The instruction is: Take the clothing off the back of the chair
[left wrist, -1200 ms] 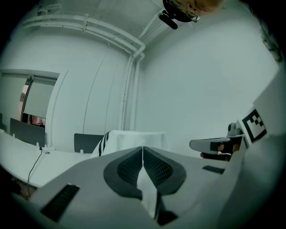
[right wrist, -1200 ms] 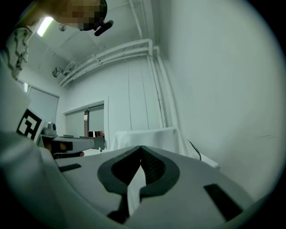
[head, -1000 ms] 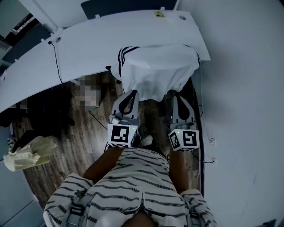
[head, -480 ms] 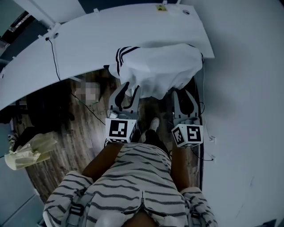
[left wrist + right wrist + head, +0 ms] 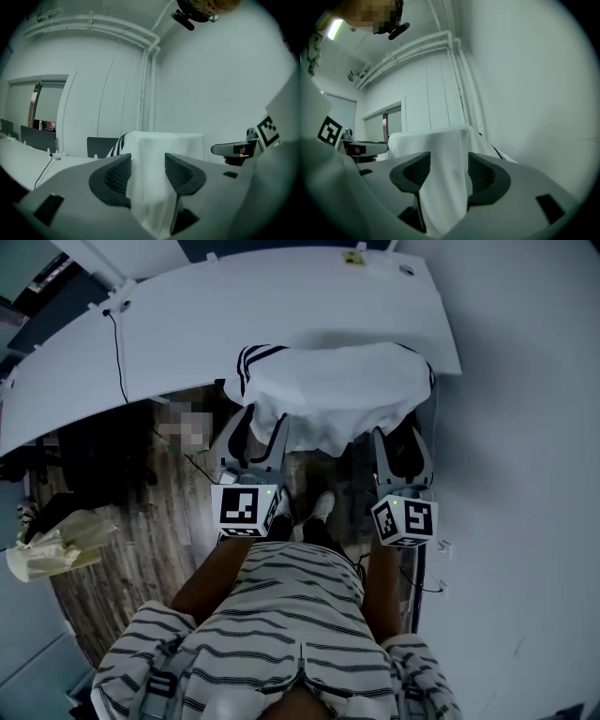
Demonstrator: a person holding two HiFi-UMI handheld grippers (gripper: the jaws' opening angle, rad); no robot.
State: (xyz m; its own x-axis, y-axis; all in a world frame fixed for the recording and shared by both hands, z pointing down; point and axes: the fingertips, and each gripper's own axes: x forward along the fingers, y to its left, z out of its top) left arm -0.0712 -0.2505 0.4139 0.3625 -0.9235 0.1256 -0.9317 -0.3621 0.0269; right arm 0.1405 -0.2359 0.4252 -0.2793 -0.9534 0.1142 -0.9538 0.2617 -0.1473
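Directly below the person's striped shirt point(image 5: 291, 615), a white garment point(image 5: 337, 395) hangs draped over the back of a chair point(image 5: 430, 376), just in front of the long white table point(image 5: 281, 306). Three black stripes point(image 5: 251, 360) mark the garment's left corner. Both grippers reach up under its hanging hem. The left gripper point(image 5: 258, 432) has its jaws apart, and its own view shows a fold of the garment point(image 5: 154, 159) hanging down between the two dark pads of that left gripper point(image 5: 147, 173) — the jaws have not closed on it. The right gripper point(image 5: 401, 442) stands the same way at the other side: jaws spread, with the garment point(image 5: 440, 164) falling through the gap of the right gripper point(image 5: 447, 171). Under the chair lies a wooden floor point(image 5: 178, 521), and a crumpled yellowish bag point(image 5: 56, 545) sits far off to the left.
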